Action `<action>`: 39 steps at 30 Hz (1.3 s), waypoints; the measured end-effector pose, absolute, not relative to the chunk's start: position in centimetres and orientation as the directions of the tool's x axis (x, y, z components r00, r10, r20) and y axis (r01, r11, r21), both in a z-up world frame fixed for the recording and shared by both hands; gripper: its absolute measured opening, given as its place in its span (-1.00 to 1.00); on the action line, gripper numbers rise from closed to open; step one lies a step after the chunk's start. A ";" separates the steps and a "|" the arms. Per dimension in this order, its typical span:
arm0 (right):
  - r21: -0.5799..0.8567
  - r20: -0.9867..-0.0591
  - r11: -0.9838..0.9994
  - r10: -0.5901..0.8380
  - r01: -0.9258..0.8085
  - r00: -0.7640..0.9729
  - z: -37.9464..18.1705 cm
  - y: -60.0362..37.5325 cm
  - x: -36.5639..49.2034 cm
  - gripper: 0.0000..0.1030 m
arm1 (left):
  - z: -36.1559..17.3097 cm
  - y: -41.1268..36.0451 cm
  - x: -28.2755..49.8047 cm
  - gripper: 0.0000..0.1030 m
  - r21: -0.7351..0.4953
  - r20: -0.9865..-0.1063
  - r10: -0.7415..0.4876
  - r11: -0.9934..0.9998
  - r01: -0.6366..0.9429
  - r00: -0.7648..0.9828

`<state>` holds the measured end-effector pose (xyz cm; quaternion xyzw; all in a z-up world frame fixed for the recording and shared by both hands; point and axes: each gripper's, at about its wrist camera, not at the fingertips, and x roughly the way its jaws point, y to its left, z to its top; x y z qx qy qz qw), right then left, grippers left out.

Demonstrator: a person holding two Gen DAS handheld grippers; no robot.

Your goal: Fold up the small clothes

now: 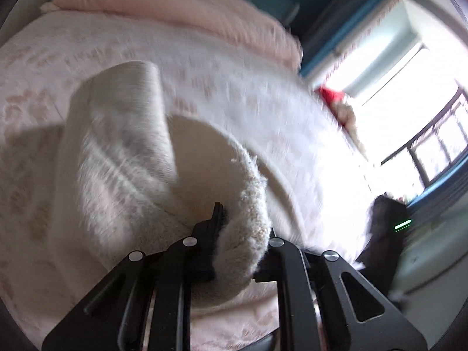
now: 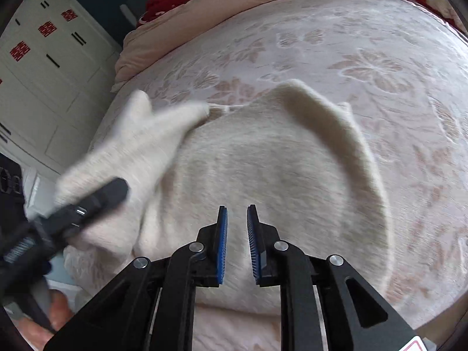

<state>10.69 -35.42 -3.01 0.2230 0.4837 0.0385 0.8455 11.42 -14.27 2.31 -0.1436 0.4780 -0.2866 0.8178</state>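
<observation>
Left gripper (image 1: 242,234) was pinching a thick fuzzy edge of the cream sweater (image 2: 263,169), lifted off the floral bedspread (image 2: 365,58). Right gripper (image 2: 237,234) hung over the sweater body, its blue pads spread, holding nothing. The sweater lay mid-bed, one side raised.

Judged: mid-fold. To do it well, carry the pinched edge across level, keep the grip firm, lay it flat and square before releasing; right could pin the body.

Left wrist view alone showed the pinch and a bright window (image 1: 395,87). Right wrist view alone showed the whole garment, a white wardrobe (image 2: 44,73) and the left tool from outside.
</observation>
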 end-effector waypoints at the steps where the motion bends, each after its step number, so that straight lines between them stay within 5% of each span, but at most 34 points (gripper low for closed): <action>1: 0.411 -0.803 0.897 0.271 0.164 0.531 -2.8 -36.4 9.7 -0.61 | 0.7 -15.3 10.7 -0.69 -0.484 -0.734 -0.584 0.808 0.335 0.348; 3: 0.410 -0.803 0.894 0.259 0.182 0.536 -2.4 -37.6 8.1 -0.35 | -0.6 -15.6 8.9 -0.52 -0.451 -0.756 -0.555 0.826 0.339 0.347; 9: 0.470 -0.745 0.879 0.349 0.077 0.568 0.0 -35.2 8.2 0.28 | 1.7 -10.4 2.6 0.68 -0.349 -0.699 -0.514 0.852 0.392 0.496; 14: 0.478 -0.760 0.878 0.390 0.039 0.520 0.3 -29.6 10.7 0.37 | 0.6 -7.8 0.3 0.69 -0.242 -0.754 -0.401 0.906 0.348 0.521; 20: 0.411 -0.791 0.908 0.402 -0.087 0.462 0.5 -24.2 12.7 0.50 | -0.2 -3.5 -0.1 0.69 -0.357 -0.760 -0.429 0.903 0.238 0.488; 24: 0.445 -0.822 0.895 0.419 -0.024 0.387 -3.0 -24.3 15.6 0.50 | 0.1 -2.4 -0.5 0.69 -0.375 -0.752 -0.436 0.900 0.223 0.494; 25: 0.489 -0.813 0.872 0.456 -0.002 0.361 -4.3 -24.5 16.2 0.22 | 0.3 -2.5 -0.6 0.69 -0.373 -0.749 -0.438 0.899 0.229 0.498; 26: 0.525 -0.803 0.851 0.490 0.015 0.339 -5.3 -24.6 16.7 -0.59 | 0.4 -2.7 -0.7 0.69 -0.369 -0.747 -0.438 0.899 0.235 0.500; 31: 0.551 -0.732 0.834 0.495 -0.022 0.469 -0.9 -26.3 15.4 -0.71 | 0.9 -2.9 -0.8 0.70 -0.348 -0.749 -0.433 0.901 0.258 0.502; 34: 0.402 -0.766 0.915 0.353 -0.029 0.538 1.9 -28.6 13.0 -0.66 | 0.5 -2.8 -0.7 0.70 -0.354 -0.752 -0.434 0.901 0.252 0.495; 39: 0.380 -0.865 0.924 0.339 0.044 0.369 -5.6 -30.6 12.0 -0.48 | -0.8 -3.6 0.0 0.70 -0.410 -0.766 -0.465 0.885 0.221 0.444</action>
